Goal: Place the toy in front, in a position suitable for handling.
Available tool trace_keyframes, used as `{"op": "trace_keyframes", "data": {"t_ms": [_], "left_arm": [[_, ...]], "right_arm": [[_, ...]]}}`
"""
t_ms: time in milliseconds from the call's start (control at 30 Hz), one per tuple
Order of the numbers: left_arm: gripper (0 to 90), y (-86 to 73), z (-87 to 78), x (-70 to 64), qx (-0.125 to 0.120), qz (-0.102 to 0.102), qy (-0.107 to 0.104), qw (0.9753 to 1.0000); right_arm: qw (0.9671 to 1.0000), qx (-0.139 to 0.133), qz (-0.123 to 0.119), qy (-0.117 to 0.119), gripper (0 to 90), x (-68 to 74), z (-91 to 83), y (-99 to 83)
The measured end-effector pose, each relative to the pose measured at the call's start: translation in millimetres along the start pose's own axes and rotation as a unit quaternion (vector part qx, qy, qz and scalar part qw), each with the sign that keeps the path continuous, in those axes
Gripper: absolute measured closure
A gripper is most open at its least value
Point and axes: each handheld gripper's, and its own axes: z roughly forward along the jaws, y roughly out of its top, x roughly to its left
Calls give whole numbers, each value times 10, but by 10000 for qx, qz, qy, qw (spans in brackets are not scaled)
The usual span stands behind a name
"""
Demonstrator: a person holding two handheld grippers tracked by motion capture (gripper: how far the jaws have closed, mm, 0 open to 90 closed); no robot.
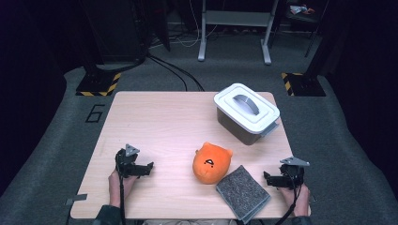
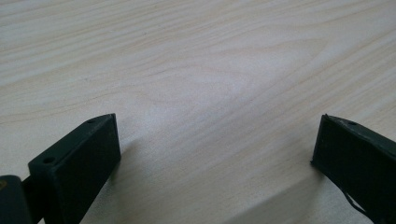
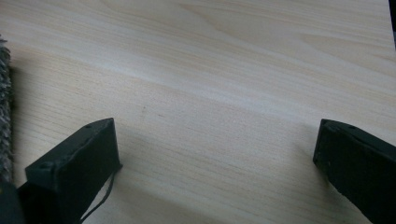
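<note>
An orange plush toy (image 1: 212,162) with a small face lies near the table's front middle. Against its right side rests a grey folded cloth (image 1: 243,192), whose fuzzy edge (image 3: 4,112) shows at the left of the right gripper view. A white-lidded storage box (image 1: 247,112) with a grey handle stands at the back right. My left gripper (image 1: 143,168) sits at the front left, open, its jaws wide apart over bare wood (image 2: 217,135). My right gripper (image 1: 271,179) rests at the front right, just right of the cloth, open over bare wood (image 3: 217,140).
The wooden table (image 1: 164,126) has free room across its left and back-left parts. Beyond it lie grey carpet, cables, a white desk frame (image 1: 234,28) and hazard-striped stand feet (image 1: 98,86).
</note>
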Motion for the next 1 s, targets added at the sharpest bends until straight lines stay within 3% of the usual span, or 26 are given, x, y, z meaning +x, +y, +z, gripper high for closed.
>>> {"op": "trace_keyframes", "data": {"t_ms": [367,400,700,1000], "left_arm": [[4,1,0,1,2,1,-2,10000],[4,0,0,0,2,-1,-2,10000],[4,0,1,-2,-4,-17,3,10000],[4,0,0,-2,-1,-15,2,10000]], "right_arm": [[9998,192,-14,32,0,-2,-12,56],[9998,128,68,103,1,-1,-36,73],[9999,44,55,156,11,-27,-155,212],[9996,-156,-112,223,21,-36,-318,489]]}}
